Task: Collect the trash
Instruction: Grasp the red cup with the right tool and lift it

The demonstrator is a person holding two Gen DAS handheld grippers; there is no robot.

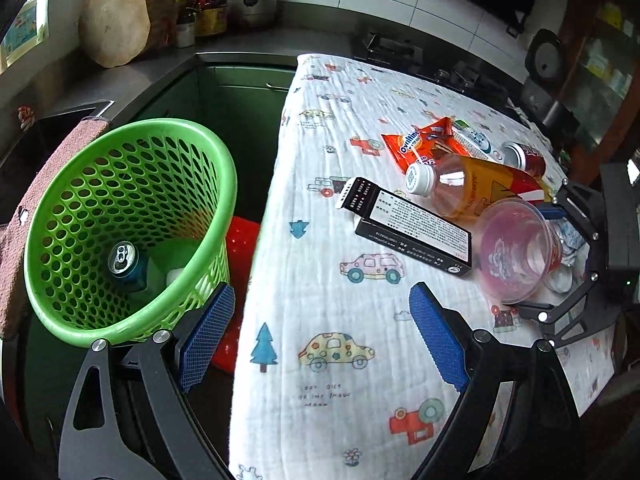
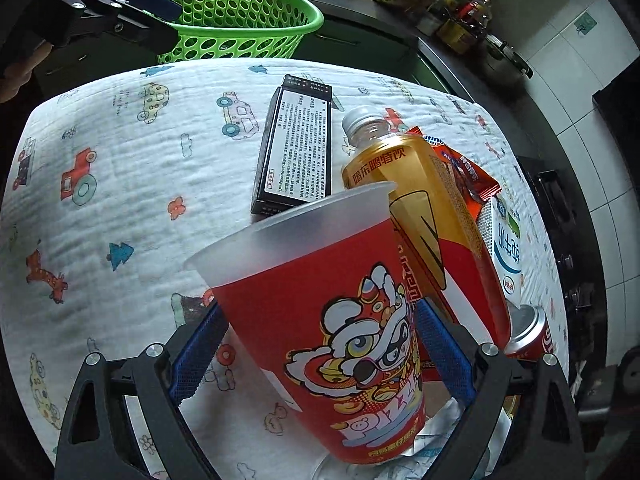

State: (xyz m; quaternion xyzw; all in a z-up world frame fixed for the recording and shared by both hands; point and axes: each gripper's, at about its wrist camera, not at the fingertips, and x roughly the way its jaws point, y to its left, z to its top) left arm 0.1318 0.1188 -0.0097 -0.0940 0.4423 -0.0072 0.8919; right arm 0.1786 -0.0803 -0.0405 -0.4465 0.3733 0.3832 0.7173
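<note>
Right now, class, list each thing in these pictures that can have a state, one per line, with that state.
Left gripper: open, empty.
Right gripper: around the cup, grip unclear.
Red cup: lying on its side, empty.
Green basket: beside the table, tilted, holding a can.
Bottle: capped, lying down.
Black box: lying flat.

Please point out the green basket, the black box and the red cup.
green basket (image 1: 132, 128), left wrist view, on its far rim.
black box (image 2: 298, 148), right wrist view, on its white label.
red cup (image 2: 320, 280), right wrist view, on its red side.
</note>
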